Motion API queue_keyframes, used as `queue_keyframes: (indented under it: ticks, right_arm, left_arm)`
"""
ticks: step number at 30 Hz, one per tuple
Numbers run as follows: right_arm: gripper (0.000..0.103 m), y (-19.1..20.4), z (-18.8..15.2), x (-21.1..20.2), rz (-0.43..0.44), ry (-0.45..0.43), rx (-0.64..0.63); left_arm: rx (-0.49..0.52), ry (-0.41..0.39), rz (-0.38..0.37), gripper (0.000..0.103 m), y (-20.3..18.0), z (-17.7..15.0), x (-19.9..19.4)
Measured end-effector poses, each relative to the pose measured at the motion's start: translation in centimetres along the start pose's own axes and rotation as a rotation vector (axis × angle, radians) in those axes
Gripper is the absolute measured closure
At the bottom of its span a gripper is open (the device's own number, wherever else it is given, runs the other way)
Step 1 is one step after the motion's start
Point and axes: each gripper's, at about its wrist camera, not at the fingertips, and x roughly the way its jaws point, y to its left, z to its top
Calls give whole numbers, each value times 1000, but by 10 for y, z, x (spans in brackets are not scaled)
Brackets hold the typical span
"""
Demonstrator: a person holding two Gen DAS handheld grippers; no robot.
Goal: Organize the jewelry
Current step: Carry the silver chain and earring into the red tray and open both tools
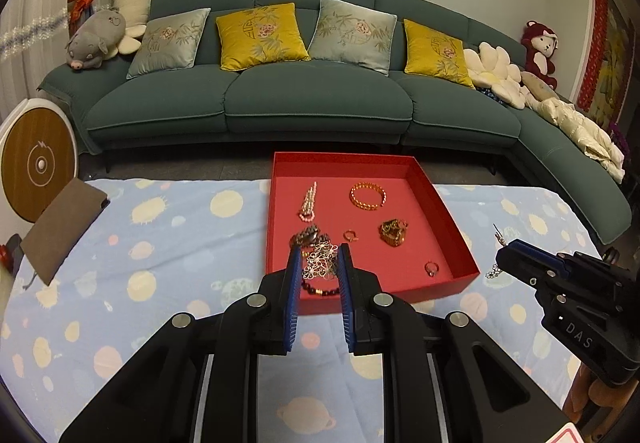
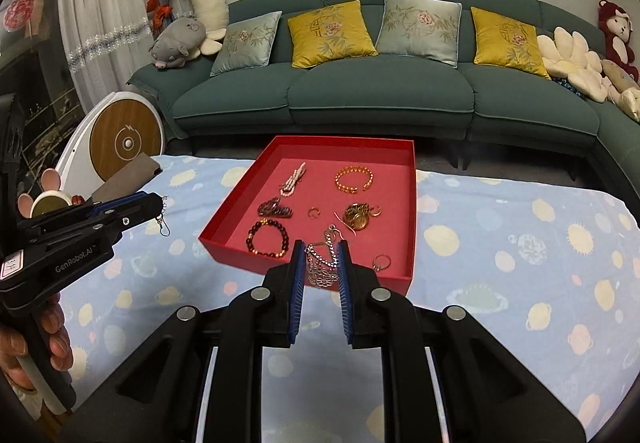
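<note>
Two hand-held grippers hover over a bench covered by a pale blue planet-print cloth [image 2: 500,227], near a red tray [image 2: 414,211] that holds most of the jewelry. The left hand-held gripper [image 1: 319,257] has its blue-padded fingers [image 1: 294,283] narrowed on a silver flower-filigree piece [image 1: 320,261], which is pinched between the pads above the near left part of the tray; in the right wrist view the same gripper [image 2: 158,203] shows a small clasp chain [image 2: 163,221] dangling from its tip over the cloth, left of the tray. The right hand-held gripper [image 2: 321,257] is likewise closed to a narrow gap on a silver mesh chain earring [image 2: 322,267], which hangs between its pads above the tray's near edge; from the left wrist view this gripper [image 1: 502,255] sits to the right of the tray with a small flower charm [image 1: 491,274] hanging below its tip.

Inside the tray lie a pink bead strand [image 2: 294,181] at the far left, a gold bead bangle [image 2: 354,179] at the far right, a dark hair claw [image 2: 274,208], a small open ring [image 2: 314,212] in the middle, a gold ornate cluster [image 2: 358,217], a dark bead bracelet [image 2: 267,237] at the near left, and a stone ring [image 2: 382,262] at the near right corner.
</note>
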Motion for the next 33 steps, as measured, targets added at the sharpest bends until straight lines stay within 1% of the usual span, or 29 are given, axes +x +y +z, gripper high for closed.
queue_keyframes:
  ticks: [3, 6, 10, 16, 19, 23, 33]
  right_arm:
    - [88, -11, 16, 19, -9, 7, 16]
    - [88, -23, 29, 38, -11, 15, 41]
    - [88, -32, 42, 63, -19, 24, 55]
    - [88, -38, 52, 98, -26, 44, 57]
    - [88, -42, 54, 113, -29, 57, 70]
    - [88, -50, 53, 131, -38, 74, 98]
    - [88, -61, 50, 155, -51, 102, 115]
  left_arm:
    - [-14, 20, -11, 88, 0, 19, 25]
    - [-9, 28, -6, 88, -5, 33, 49]
    - [13, 39, 11, 88, -14, 44, 78]
    - [-17, 78, -6, 88, -20, 58, 118]
    - [-28, 105, -10, 88, -21, 61, 136]
    - [-9, 121, 4, 88, -26, 59, 153]
    - [-13, 158, 26, 88, -27, 54, 182]
